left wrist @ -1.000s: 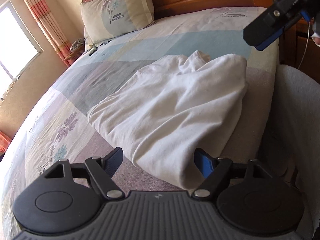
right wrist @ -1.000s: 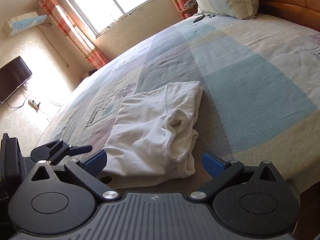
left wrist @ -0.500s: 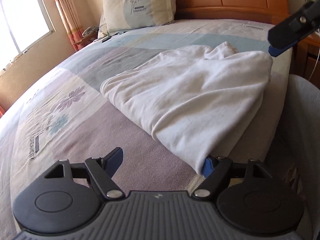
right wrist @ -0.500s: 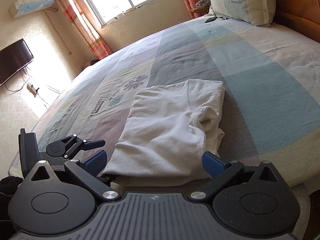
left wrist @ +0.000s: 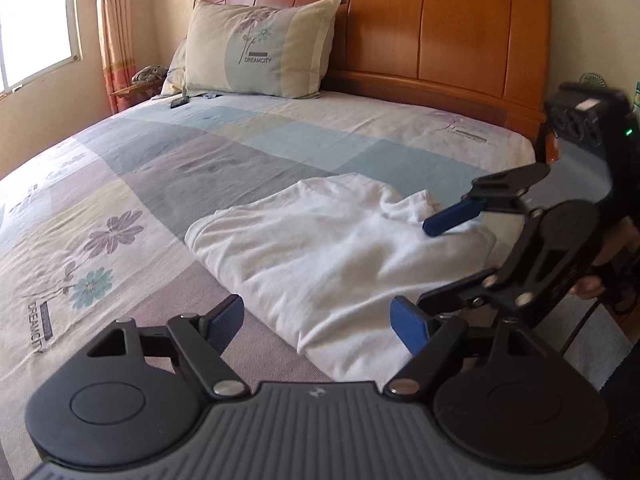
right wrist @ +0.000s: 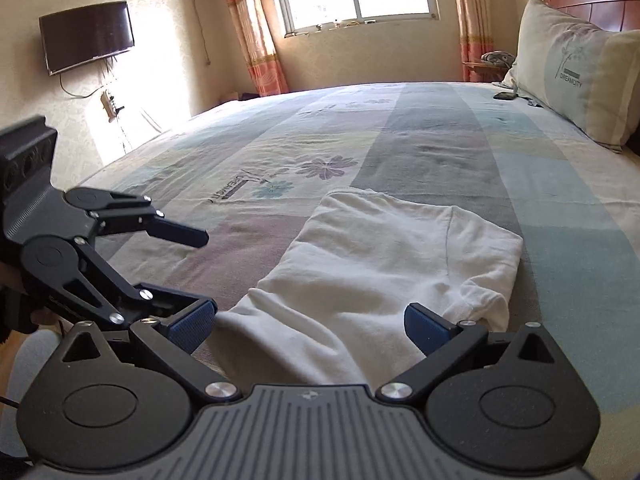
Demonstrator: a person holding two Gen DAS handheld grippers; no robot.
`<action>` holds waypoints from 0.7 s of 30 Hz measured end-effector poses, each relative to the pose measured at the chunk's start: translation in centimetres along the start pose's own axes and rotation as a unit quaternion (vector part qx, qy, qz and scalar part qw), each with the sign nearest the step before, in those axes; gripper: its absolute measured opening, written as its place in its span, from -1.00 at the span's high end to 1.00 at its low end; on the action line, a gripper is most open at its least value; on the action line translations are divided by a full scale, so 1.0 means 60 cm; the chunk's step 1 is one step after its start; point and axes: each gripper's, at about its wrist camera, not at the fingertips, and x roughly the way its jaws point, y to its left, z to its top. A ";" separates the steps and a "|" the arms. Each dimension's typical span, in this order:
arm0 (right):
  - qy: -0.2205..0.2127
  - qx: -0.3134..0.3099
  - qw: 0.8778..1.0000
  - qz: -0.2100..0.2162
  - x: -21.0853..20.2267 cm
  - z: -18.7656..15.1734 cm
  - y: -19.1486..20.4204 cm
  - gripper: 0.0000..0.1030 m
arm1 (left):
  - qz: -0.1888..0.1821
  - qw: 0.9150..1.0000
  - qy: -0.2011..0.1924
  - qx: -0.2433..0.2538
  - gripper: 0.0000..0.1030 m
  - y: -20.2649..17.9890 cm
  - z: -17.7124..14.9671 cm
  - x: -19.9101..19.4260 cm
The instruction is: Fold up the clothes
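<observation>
white garment [left wrist: 336,256] folded on the bed [left wrist: 168,184], just ahead of both sets of jaws, long axis running away from the near bed edge. left gripper [left wrist: 320,322] opening wider, nothing pinched, near corner of cloth between the pads. right gripper [right wrist: 310,326] spread wide, empty, nearer the bunched sleeve end. right wrist view alone shows the seam and tucked sleeve; left shows the headboard [left wrist: 440,36].
</observation>
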 end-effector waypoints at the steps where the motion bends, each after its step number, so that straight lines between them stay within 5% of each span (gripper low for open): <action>1: 0.017 0.003 1.000 -0.008 0.015 -0.007 -0.009 -1.00 | -0.005 1.000 -0.003 0.000 -0.59 0.001 0.005 -0.003; 3: 0.063 0.025 0.997 -0.025 0.045 -0.030 -0.040 -1.00 | -0.012 1.000 -0.008 -0.005 -0.64 0.007 0.014 -0.002; 10: 0.037 0.054 0.998 0.015 0.029 -0.062 -0.073 -1.00 | -0.013 1.000 0.001 -0.023 -0.64 0.033 0.053 0.104; 16: 0.042 0.010 0.999 -0.002 0.025 -0.065 -0.051 -1.00 | -0.014 0.993 0.073 -0.091 -0.65 0.094 0.069 0.256; 21: 0.030 -0.046 0.998 0.014 0.000 -0.046 -0.010 -1.00 | -0.021 0.990 0.102 -0.095 -0.76 0.105 0.085 0.283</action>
